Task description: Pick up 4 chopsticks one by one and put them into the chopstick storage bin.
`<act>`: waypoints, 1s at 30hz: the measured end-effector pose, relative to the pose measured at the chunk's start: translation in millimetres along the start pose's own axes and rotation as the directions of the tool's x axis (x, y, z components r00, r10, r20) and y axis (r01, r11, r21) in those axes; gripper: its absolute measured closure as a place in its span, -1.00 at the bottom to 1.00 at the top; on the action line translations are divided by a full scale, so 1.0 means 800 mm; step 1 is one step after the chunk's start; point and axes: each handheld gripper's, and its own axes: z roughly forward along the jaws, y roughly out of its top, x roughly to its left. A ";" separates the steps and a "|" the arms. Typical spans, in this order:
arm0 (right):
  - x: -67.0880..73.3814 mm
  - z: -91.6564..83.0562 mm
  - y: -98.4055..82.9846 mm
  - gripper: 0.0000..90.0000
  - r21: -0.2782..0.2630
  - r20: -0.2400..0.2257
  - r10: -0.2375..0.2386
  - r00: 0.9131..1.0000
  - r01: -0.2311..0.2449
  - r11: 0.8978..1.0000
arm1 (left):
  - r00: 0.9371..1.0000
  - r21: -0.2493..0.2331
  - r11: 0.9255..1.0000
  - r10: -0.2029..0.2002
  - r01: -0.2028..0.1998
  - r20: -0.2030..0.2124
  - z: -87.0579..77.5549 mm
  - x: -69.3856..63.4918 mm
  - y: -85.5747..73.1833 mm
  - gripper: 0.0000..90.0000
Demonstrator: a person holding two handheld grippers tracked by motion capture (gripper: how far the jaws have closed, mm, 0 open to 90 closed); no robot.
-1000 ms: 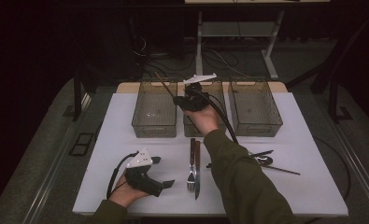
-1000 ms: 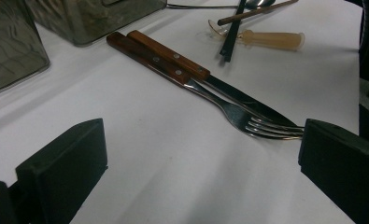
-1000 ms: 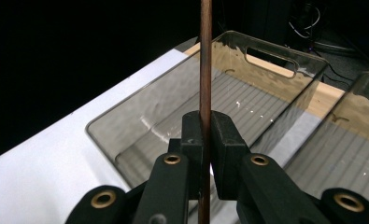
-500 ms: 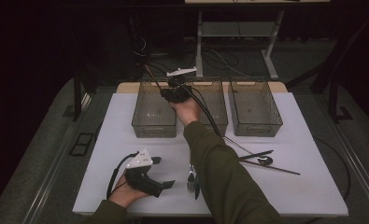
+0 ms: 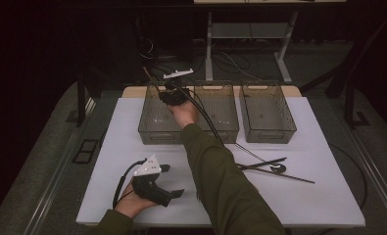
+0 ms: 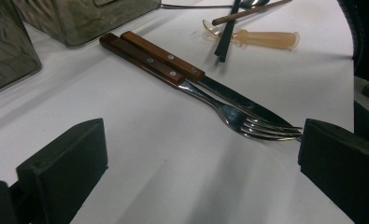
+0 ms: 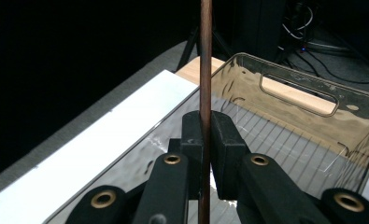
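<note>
My right gripper (image 7: 205, 123) is shut on a thin brown chopstick (image 7: 205, 56) that stands upright between its pads. In the high view this gripper (image 5: 170, 96) hangs over the far end of the left clear bin (image 5: 154, 122), whose ribbed floor (image 7: 285, 149) lies below the jaws. My left gripper (image 5: 172, 180) rests open on the white table near the front edge, with nothing between its pads (image 6: 65, 158). Just ahead of it lie a wood-handled fork (image 6: 219, 109) and a knife (image 6: 173, 58), side by side.
A middle bin (image 5: 220, 115) and a right bin (image 5: 268, 115) stand beside the left one. Dark chopsticks (image 5: 264, 164) and a spoon (image 5: 278, 169) lie right of my forearm. A translucent spoon (image 6: 261, 38) lies beyond the knife. The table (image 5: 323, 147) ends at the bins.
My right gripper has carried the chopstick leftwards, from over the middle bin to over the left bin. The left gripper has stayed where it was.
</note>
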 end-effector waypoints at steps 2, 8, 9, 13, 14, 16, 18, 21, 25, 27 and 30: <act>0.001 0.006 -0.001 0.86 0.008 0.002 -0.009 1.000 0.009 1.000 | 1.000 0.000 1.000 0.001 -0.001 0.002 -0.001 0.000 0.000 -1.00; -0.005 0.012 -0.011 0.25 0.044 0.037 0.003 0.999 -0.005 0.999 | 1.000 -0.002 1.000 -0.003 0.003 0.000 -0.004 0.002 0.000 -1.00; -0.006 0.010 -0.011 0.20 0.044 0.035 0.001 0.999 -0.002 0.999 | 1.000 -0.010 1.000 -0.008 0.008 -0.001 -0.003 0.001 0.000 -1.00; -0.008 -0.002 -0.012 0.08 0.057 0.029 -0.009 1.000 0.008 0.998 | 1.000 -0.003 1.000 -0.003 0.003 -0.004 -0.001 0.001 -0.001 -1.00; -0.008 -0.007 -0.013 0.05 0.060 0.028 -0.016 0.999 0.014 0.998 | 1.000 0.003 1.000 0.002 -0.002 -0.004 -0.001 0.001 0.000 -1.00; -0.012 -0.017 -0.016 -0.01 0.062 0.002 -0.012 1.000 0.012 0.998 | 1.000 -0.003 1.000 -0.004 0.004 -0.005 -0.001 0.001 0.000 -1.00; -0.016 -0.028 -0.019 -0.04 0.068 -0.014 -0.015 1.000 0.016 0.998 | 1.000 -0.003 1.000 -0.003 0.003 -0.006 -0.001 0.002 -0.001 -1.00; -0.022 -0.047 -0.024 -0.09 0.065 -0.035 -0.022 0.999 0.024 0.998 | 1.000 -0.001 1.000 -0.004 0.004 -0.006 -0.002 0.002 -0.001 -1.00; -0.031 -0.073 -0.032 -0.17 0.053 -0.074 -0.021 0.997 0.025 0.998 | 1.000 -0.008 1.000 -0.008 0.008 -0.022 -0.002 0.004 -0.001 -1.00; -0.036 -0.085 -0.036 -0.20 0.051 -0.088 -0.035 0.996 0.039 0.998 | 0.999 -0.011 1.000 -0.012 0.012 -0.032 -0.002 0.005 -0.001 -1.00; -0.042 -0.103 -0.043 -0.22 0.054 -0.107 -0.049 0.993 0.055 0.997 | 0.999 -0.013 1.000 -0.015 0.014 -0.040 -0.002 0.007 -0.001 -1.00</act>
